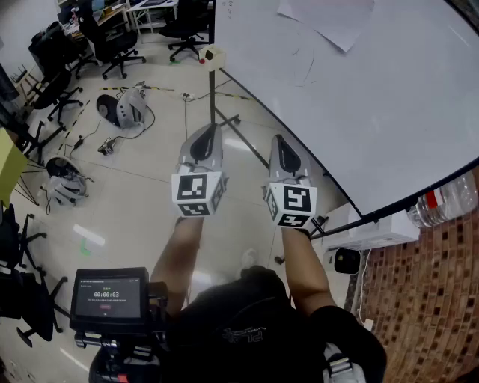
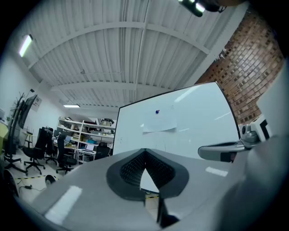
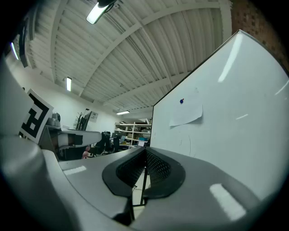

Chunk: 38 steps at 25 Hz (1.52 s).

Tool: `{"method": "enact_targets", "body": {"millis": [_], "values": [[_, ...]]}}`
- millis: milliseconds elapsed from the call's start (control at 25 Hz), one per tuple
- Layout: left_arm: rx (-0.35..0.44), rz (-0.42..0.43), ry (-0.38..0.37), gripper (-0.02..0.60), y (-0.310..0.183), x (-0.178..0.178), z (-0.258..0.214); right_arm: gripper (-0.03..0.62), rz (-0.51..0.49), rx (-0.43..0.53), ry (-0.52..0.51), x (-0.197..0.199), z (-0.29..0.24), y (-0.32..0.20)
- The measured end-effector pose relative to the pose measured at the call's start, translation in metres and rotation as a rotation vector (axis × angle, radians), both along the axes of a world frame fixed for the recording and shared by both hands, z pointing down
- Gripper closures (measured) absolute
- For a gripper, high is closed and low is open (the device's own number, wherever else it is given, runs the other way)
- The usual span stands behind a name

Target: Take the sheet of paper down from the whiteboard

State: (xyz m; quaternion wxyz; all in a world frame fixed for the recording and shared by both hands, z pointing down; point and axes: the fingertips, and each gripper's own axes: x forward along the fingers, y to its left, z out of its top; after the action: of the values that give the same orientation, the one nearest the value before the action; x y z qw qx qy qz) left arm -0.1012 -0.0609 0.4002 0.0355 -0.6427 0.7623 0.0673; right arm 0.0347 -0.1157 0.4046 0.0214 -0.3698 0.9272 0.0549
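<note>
A white sheet of paper [image 1: 329,19] hangs on the whiteboard [image 1: 389,112] at the head view's top right, pinned by a small blue magnet [image 2: 157,112]. Both grippers are held side by side in the air in front of the board, well short of it. The left gripper [image 1: 207,130] is shut with nothing in it, and so is the right gripper [image 1: 280,140]. In the left gripper view the paper [image 2: 159,122] lies straight beyond the closed jaws [image 2: 144,152]. The right gripper view shows the paper [image 3: 186,115] up and to the right of its closed jaws [image 3: 144,151].
The whiteboard's stand [image 1: 224,120] rests on the floor ahead. Office chairs [image 1: 112,41] and floor clutter [image 1: 123,108] fill the left. A brick wall [image 1: 426,299] and a plastic bottle [image 1: 449,202] are at the right. A small screen [image 1: 108,295] sits at lower left.
</note>
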Motion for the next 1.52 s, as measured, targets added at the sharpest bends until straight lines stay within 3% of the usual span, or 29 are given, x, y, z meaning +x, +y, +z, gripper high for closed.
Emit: {"method": "enact_targets", "body": {"millis": [200,320,560,800,1200,1400,1520], "values": [[0.004,0.031,-0.056,0.583,-0.022,0.002,-0.018,0.582,-0.006,0.006,-0.03,0.0,-0.012,-0.016],[0.054,0.058,-0.118,0.583,-0.047,0.006,-0.037,0.582,0.012,0.014,-0.05,0.002,-0.017,-0.037],[0.117,0.094,-0.195,0.583,-0.165,-0.005,-0.077,0.582,0.04,0.038,-0.092,-0.008,-0.042,-0.139],[0.189,0.143,-0.298,0.583,-0.247,0.008,-0.133,0.582,0.075,0.068,-0.123,0.004,-0.063,-0.198],[0.337,0.361,-0.418,0.583,-0.32,0.026,-0.216,0.58,0.175,0.032,-0.224,0.031,-0.081,-0.243],[0.384,0.464,-0.443,0.583,-0.347,0.03,-0.245,0.572,0.312,0.046,-0.251,0.05,-0.086,-0.255],[0.386,0.575,-0.446,0.56,-0.366,0.036,-0.257,0.545,0.389,0.06,-0.258,0.051,-0.088,-0.262]]}}
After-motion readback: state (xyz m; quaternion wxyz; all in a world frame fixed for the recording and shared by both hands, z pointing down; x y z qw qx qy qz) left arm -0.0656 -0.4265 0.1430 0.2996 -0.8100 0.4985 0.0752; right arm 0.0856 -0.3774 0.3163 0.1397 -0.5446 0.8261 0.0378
